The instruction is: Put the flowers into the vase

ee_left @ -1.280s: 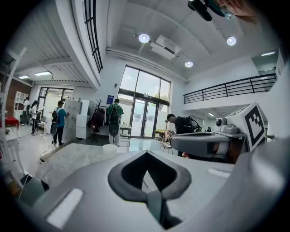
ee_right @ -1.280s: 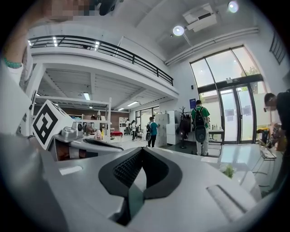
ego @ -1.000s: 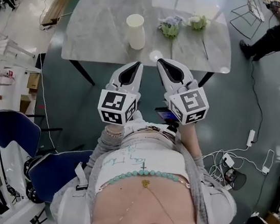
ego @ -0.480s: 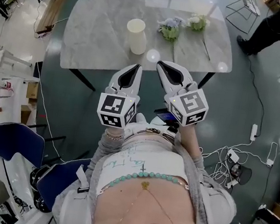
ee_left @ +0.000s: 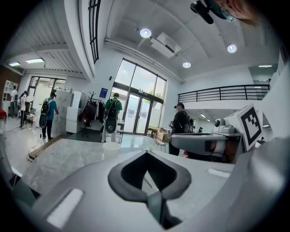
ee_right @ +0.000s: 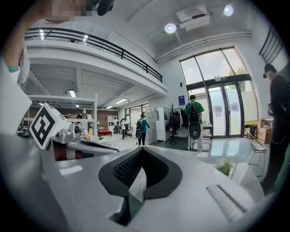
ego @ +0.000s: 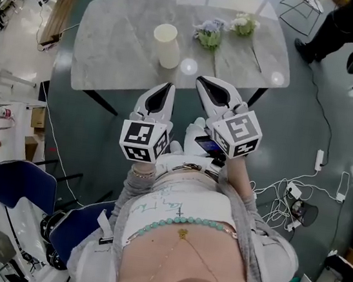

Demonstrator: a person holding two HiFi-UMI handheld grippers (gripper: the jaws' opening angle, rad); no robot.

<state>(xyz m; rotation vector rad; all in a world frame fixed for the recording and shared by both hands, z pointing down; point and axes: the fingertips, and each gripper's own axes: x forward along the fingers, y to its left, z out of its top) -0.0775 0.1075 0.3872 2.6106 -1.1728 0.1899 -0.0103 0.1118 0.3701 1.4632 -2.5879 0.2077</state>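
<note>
A cream cylindrical vase [ego: 166,44] stands upright on the grey marble table [ego: 112,43]. To its right lie two flowers with long stems, one pale purple and green [ego: 209,34], one white and green [ego: 243,25]. My left gripper [ego: 164,90] and right gripper [ego: 205,84] are held side by side close to the body, short of the table's near edge, both shut with nothing in them. The left gripper view shows the vase [ee_left: 111,147] far ahead beyond the gripper [ee_left: 146,153]. In the right gripper view a flower [ee_right: 224,166] shows to the right of the gripper [ee_right: 141,148].
A blue chair [ego: 20,183] stands at the lower left. Cables and a power strip [ego: 292,199] lie on the floor at the right. A person in dark clothes [ego: 339,26] is beyond the table's right end. Several people stand far off by the glass doors [ee_left: 111,113].
The view has shifted a little, so the table and vase sit slightly further left in the picture. Both grippers stay shut and held in nearly the same place.
</note>
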